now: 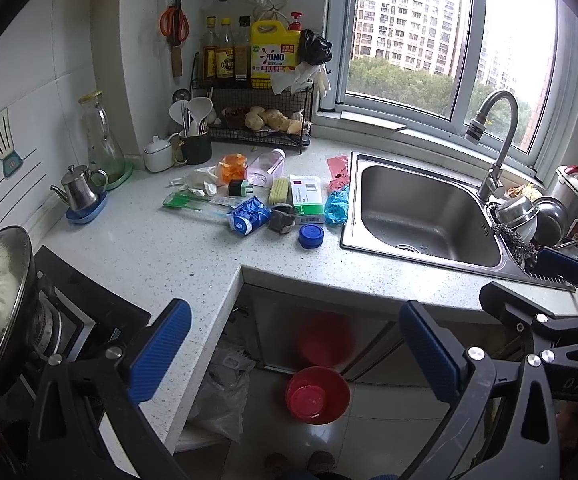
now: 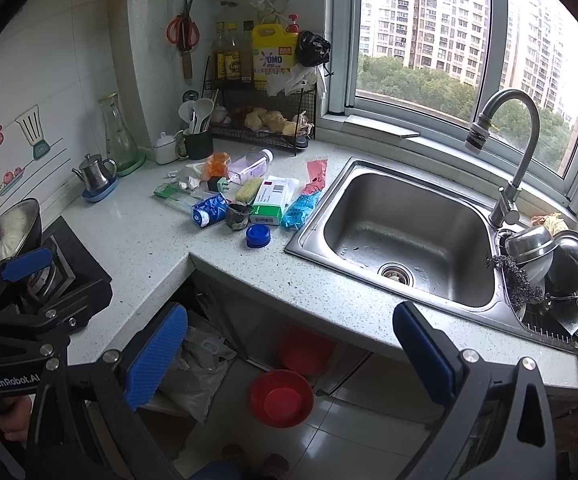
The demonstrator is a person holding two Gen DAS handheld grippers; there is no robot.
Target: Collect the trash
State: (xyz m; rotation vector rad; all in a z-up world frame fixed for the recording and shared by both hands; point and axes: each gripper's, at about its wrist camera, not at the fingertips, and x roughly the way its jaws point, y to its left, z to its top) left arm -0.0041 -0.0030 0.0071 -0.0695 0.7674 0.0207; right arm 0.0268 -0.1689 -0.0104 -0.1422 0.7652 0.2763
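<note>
Your trash sits in a loose cluster on the speckled bench [image 1: 161,256], between the wire rack [image 1: 257,120] at the back and the front edge, just left of the steel sink [image 1: 429,216]. In it: a blue crumpled packet [image 1: 249,216], a blue round lid [image 1: 311,237] nearest you, a white-and-green box [image 1: 307,199], a blue wrapper [image 1: 336,206] beside the sink rim, a red wrapper [image 1: 337,168], a clear bottle [image 1: 266,167] lying on its side and an orange wad [image 1: 234,167].

The box's long axis runs from you toward the window; the bottle's cap end points toward the back right.

Your right wrist view shows the sink drain [image 2: 396,273] plainly (the left view only catches its edge), and also the left gripper [image 2: 29,280] hovering over the stove [image 2: 85,280]. The left view shows the lidded pan [image 1: 1,300] large at its left.

Both your left gripper [image 1: 297,356] and right gripper [image 2: 289,356] are spread wide and hold nothing, raised in front of the bench. Below them a red bowl [image 1: 317,394] stands on the tiled floor [image 1: 389,432], with a plastic bag [image 2: 197,376] under the bench.
</note>
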